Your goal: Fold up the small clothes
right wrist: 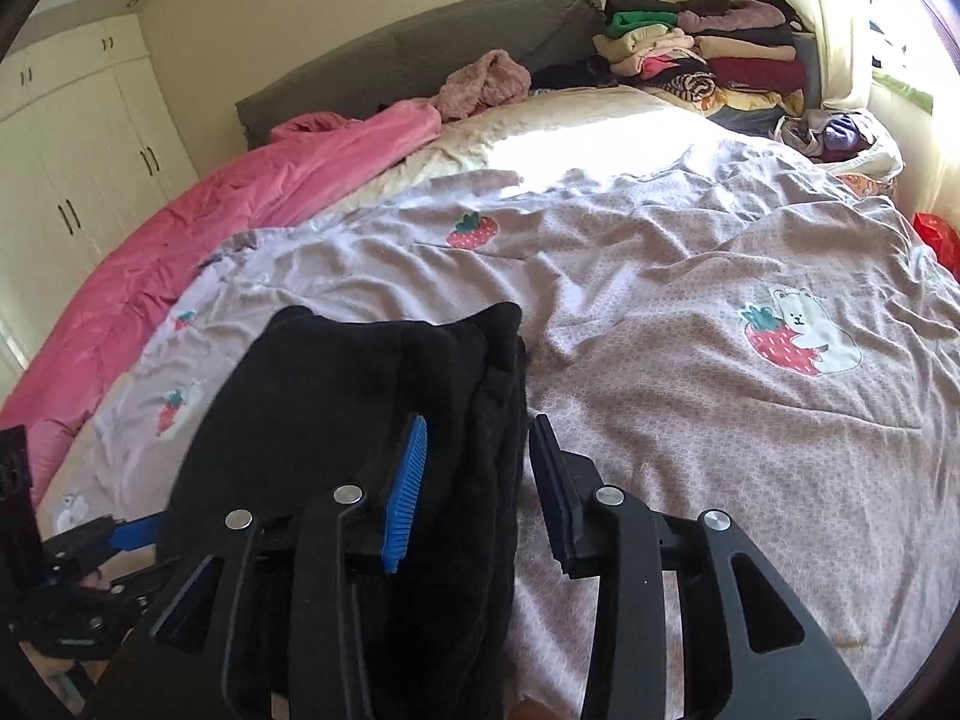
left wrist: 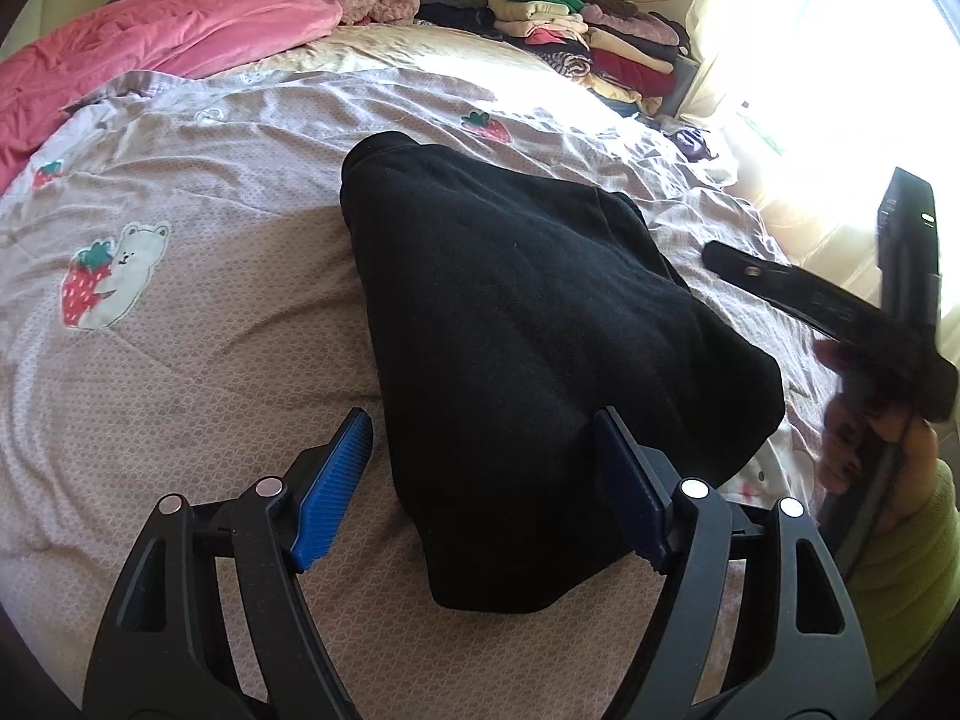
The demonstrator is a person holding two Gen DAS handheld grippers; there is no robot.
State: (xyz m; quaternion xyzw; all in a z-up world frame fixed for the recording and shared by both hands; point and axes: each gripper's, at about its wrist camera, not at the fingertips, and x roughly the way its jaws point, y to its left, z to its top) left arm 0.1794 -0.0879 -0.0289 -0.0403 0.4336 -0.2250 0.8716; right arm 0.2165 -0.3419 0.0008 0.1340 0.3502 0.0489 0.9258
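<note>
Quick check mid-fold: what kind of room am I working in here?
Almost certainly a bedroom: a bed with a strawberry-print cover, a pink duvet, built-in wardrobe doors and stacked folded clothes by the headboard.

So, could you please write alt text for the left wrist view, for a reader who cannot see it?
A folded black garment lies on a strawberry-print bedspread, between the open blue-padded fingers of the left gripper. The right gripper hovers at the right edge; folded clothes are stacked behind.

Bed covered by a pale mauve quilt [right wrist: 690, 420] with strawberry-and-bear patches; pink blanket [right wrist: 240, 204] bunched along its left edge; grey headboard [right wrist: 420, 54] at far end; cream wardrobe [right wrist: 78, 138] beyond; red item [right wrist: 936, 237] off the right edge
</note>
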